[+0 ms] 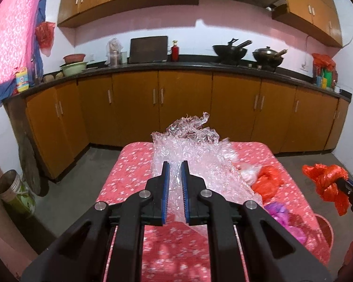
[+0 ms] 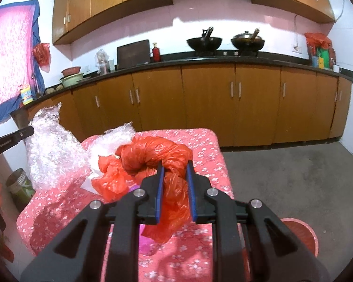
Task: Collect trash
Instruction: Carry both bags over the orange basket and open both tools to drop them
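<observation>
My left gripper [image 1: 175, 165] is shut on a sheet of clear bubble wrap [image 1: 195, 150] and holds it above the table with the pink flowered cloth [image 1: 131, 164]. The wrap also shows in the right wrist view [image 2: 51, 148], lifted at the left. My right gripper [image 2: 175, 168] is shut on a twisted orange plastic bag [image 2: 157, 155]; it shows in the left wrist view [image 1: 327, 183], held off the table's right edge. A second orange bag [image 1: 268, 183], a white bag [image 1: 248, 172] and a purple bag [image 1: 280, 213] lie on the table.
A red bin [image 2: 301, 237] stands on the floor to the right of the table. A metal bucket [image 1: 14, 188] stands on the floor at the left. Brown cabinets and a dark counter [image 1: 176, 67] with woks run along the far wall. Grey floor lies between.
</observation>
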{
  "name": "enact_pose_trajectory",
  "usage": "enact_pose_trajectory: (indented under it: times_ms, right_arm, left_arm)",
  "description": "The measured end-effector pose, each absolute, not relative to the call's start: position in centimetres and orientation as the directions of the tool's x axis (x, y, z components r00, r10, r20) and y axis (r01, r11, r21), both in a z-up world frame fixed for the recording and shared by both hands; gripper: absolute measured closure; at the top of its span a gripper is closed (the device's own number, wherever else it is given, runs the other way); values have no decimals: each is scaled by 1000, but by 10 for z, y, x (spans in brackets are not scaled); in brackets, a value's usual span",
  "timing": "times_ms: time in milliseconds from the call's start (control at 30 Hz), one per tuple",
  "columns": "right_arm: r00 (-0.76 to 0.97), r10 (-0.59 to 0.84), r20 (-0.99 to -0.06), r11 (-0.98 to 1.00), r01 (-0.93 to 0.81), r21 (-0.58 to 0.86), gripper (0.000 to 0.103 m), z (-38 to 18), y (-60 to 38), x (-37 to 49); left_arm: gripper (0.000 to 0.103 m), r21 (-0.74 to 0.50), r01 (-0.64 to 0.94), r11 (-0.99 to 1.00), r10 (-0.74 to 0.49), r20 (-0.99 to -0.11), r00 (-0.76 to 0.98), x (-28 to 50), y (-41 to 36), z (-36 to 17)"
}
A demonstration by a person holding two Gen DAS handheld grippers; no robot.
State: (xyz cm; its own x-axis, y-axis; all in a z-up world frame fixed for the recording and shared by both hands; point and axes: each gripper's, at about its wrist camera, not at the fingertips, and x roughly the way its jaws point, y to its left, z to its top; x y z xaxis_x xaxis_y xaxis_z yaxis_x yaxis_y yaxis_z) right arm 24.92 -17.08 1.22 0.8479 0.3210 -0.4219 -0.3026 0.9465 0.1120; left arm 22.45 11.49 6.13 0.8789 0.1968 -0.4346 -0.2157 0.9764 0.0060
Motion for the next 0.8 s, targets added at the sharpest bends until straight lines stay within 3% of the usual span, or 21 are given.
enact_pose_trajectory:
  times_ms: [400, 800]
  right_arm:
    - [907, 140, -396, 989, -106, 107, 84, 15, -264, 232]
    - [879, -145, -454, 975, 205, 86, 84, -25, -400, 225]
  left_arm:
    - [93, -23, -29, 999, 16, -420, 907, 244, 15, 69]
    - [93, -22, 221, 975, -204, -480, 853, 272, -141, 27]
